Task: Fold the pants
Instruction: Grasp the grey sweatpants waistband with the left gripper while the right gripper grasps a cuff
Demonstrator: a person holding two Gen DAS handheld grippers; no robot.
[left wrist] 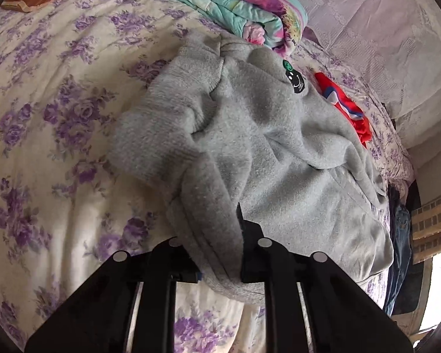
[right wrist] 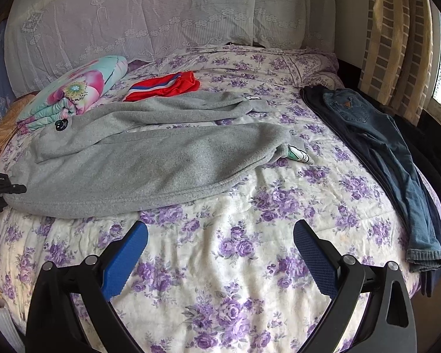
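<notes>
Bedding in cream cotton with purple roses [right wrist: 220,253] is filling both views. Lying across it, from nine o'clock toward the centre in the right wrist view, are the grey fleece pants [right wrist: 150,164], legs stretching toward three o'clock and not yet folded. Dark blue denim jeans [right wrist: 397,158] are lying well apart at three o'clock. A folded turquoise and pink floral quilt [right wrist: 73,94] is sitting at ten o'clock, with a red striped garment [right wrist: 164,88] just beside it.

The left gripper [left wrist: 217,253] is pinching a bunched grey edge of the pants at six o'clock in its own view, fingers pressed onto the fabric. The right gripper [right wrist: 220,253] is hovering over bare bedding, its blue pads [right wrist: 126,261] spread wide and holding nothing.

Risk: the thick fleece is bunching in one grip, so lifting from that side alone would likely drag and twist the legs, spoiling any crease.

The left fingertips are hidden under fabric. A small white-green tag [right wrist: 298,154] near one cuff is unreadable.
</notes>
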